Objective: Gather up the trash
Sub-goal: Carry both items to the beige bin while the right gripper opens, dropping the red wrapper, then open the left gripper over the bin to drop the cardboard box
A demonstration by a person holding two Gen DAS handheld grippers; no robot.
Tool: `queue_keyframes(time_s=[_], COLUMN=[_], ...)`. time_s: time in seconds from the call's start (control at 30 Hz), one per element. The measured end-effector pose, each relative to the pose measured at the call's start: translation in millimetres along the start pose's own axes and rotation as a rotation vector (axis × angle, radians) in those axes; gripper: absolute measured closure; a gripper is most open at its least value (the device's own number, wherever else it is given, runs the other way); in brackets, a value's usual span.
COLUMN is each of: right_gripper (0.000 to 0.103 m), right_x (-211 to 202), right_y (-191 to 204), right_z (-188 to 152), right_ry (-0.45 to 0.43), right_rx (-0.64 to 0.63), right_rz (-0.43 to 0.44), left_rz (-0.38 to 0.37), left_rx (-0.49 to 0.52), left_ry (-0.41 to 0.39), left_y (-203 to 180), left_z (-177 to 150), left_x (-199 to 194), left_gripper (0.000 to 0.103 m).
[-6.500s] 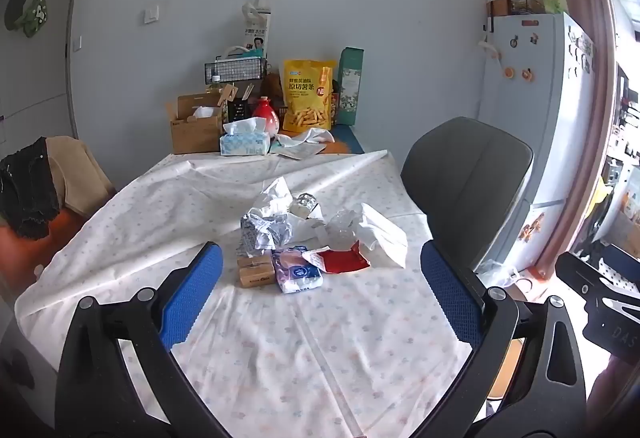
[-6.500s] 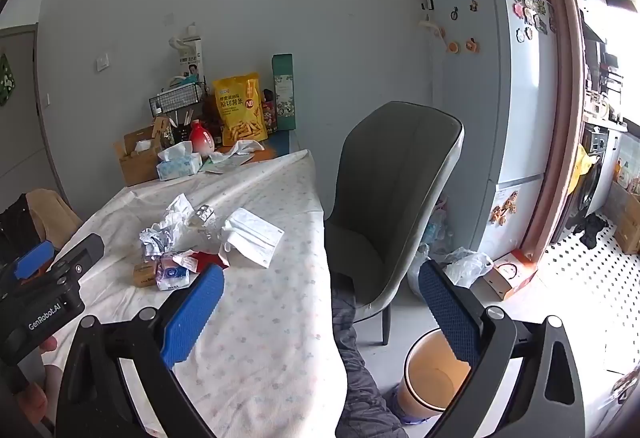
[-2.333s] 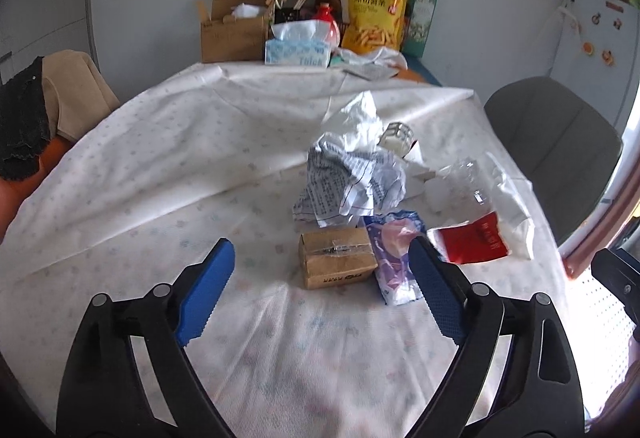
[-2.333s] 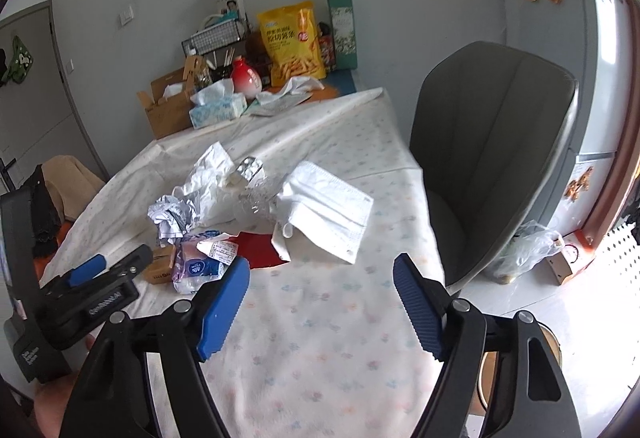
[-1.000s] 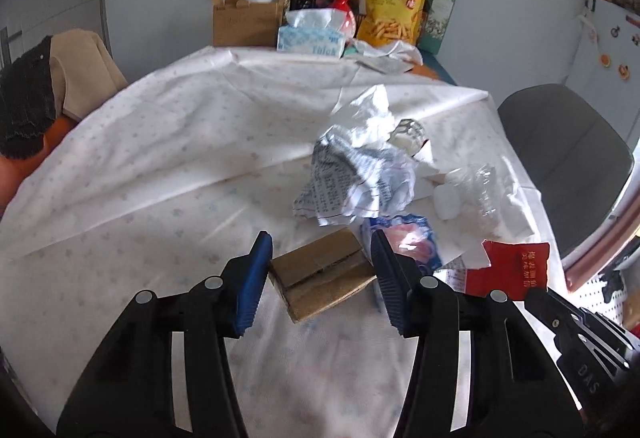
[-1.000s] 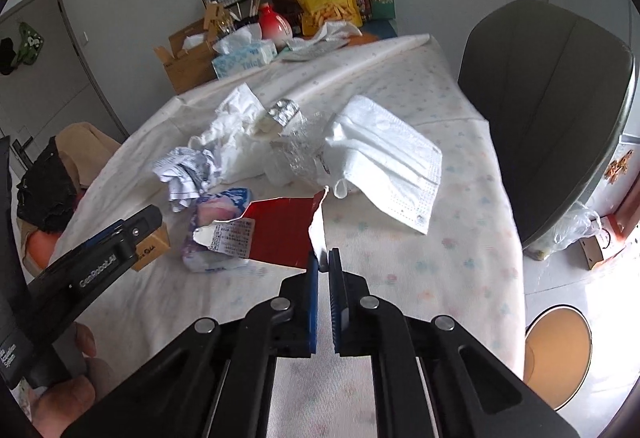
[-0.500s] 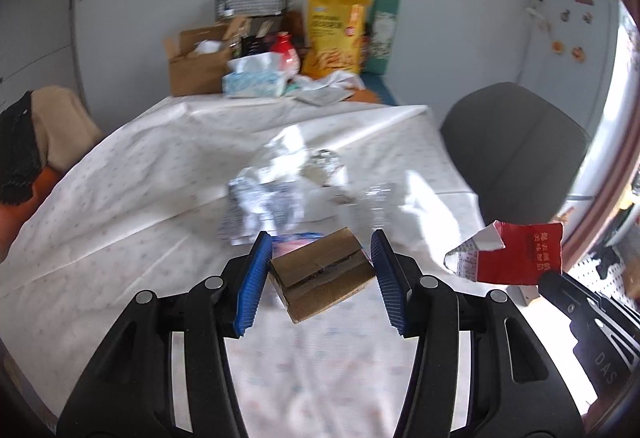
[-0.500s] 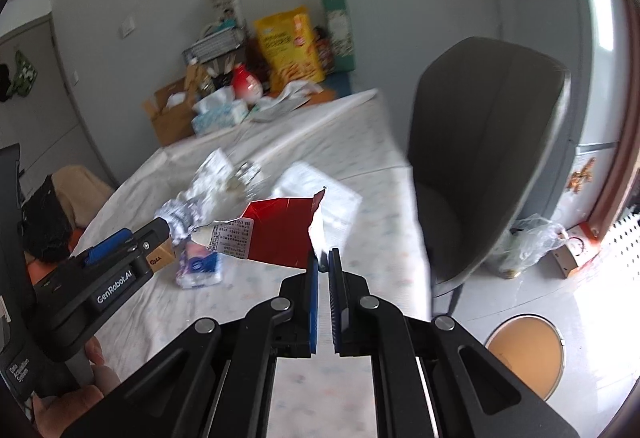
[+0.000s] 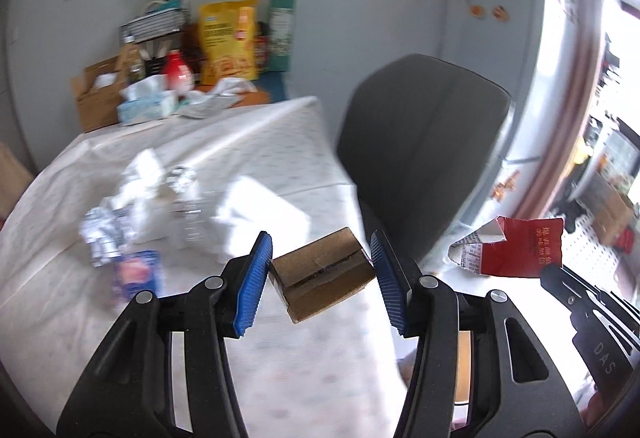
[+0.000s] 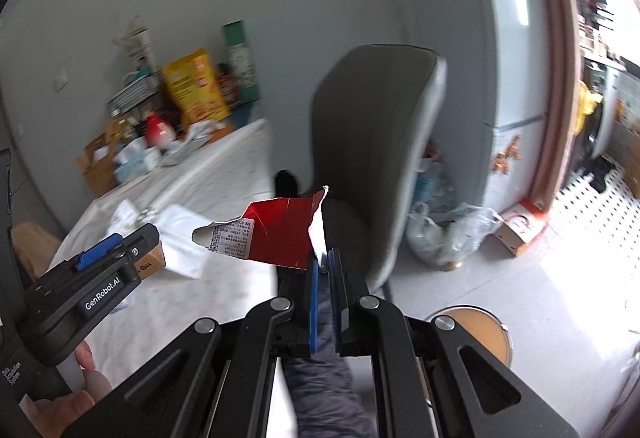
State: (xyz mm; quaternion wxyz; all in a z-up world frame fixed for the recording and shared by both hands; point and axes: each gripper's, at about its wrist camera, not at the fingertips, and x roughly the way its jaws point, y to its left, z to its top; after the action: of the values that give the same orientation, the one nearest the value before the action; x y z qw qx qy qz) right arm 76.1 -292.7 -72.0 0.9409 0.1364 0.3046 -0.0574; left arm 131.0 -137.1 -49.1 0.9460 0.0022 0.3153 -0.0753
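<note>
Brown box (image 9: 322, 274), red wrapper (image 10: 280, 234)

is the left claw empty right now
No, the left claw is clamped on a small cardboard box, its blue pads pressing the box's two sides above the table.

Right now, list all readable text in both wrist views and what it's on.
"GenRobot.AI": side of the left gripper, right wrist view.
"DAS": body of the right gripper, left wrist view.
Red wrapper: white printed label and, in the left wrist view, gold characters, too small to read.
Cardboard box: dark print on its side in the right wrist view, mostly hidden.
Yellow snack bag, green carton, tissue box: blurred, unreadable.
</note>
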Motion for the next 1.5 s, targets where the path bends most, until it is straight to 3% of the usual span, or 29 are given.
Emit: queue_keyframes(time_s=[0.4, 0.67, 0.77, 0.83, 0.87, 1.17, 1.37, 1.43, 1.5], right_gripper=[0.097, 0.096, 0.092, 0.058, 0.055, 0.055, 0.051, 0.051, 0.051], right_x=[12.3, 26.8, 38.0, 44.7, 44.9, 26.9, 6.4, -1.2, -6.1], right_y=[-116.7, -171.5, -189.4, -200.3, -205.5, -241.9, -260.8, -266.9, -273.0], right_z=[-3.4, -18.8, -26.8, -32.4, -35.6, -50.0, -55.9, -58.8, -61.2], right_ry=[0.029, 0.069, 0.096, 0.114, 0.107, 0.093, 0.076, 0.067, 0.063], right_rx=[0.157, 0.233, 0.273, 0.307, 0.321, 0.403, 0.428, 0.440, 0.452], right_rz=[-0.152, -0.216, -0.219, -0.207, -0.211, -0.309, -0.381, -0.404, -0.418], left_rz=[-0.146, -0.186, -0.190, -0.191, -0.193, -0.233, -0.301, -0.335, -0.350], left_rx=[0.159, 0.210, 0.227, 0.236, 0.240, 0.288, 0.308, 0.315, 0.317], left_ry=[0.082, 0.137, 0.156, 0.172, 0.179, 0.224, 0.264, 0.280, 0.282], left_y=[-128.3, -177.7, -189.3, -195.8, -198.3, -230.1, -257.8, -266.0, -270.0], left_z=[-0.4, -10.4, -15.2, -18.2, -19.5, -34.2, -45.4, -48.7, -50.6], left_x=[49.9, 79.8, 88.7, 94.6, 96.1, 104.3, 105.7, 105.7, 104.7], left_gripper=[0.051, 0.051, 0.051, 0.051, 0.052, 0.051, 0.051, 0.043, 0.016])
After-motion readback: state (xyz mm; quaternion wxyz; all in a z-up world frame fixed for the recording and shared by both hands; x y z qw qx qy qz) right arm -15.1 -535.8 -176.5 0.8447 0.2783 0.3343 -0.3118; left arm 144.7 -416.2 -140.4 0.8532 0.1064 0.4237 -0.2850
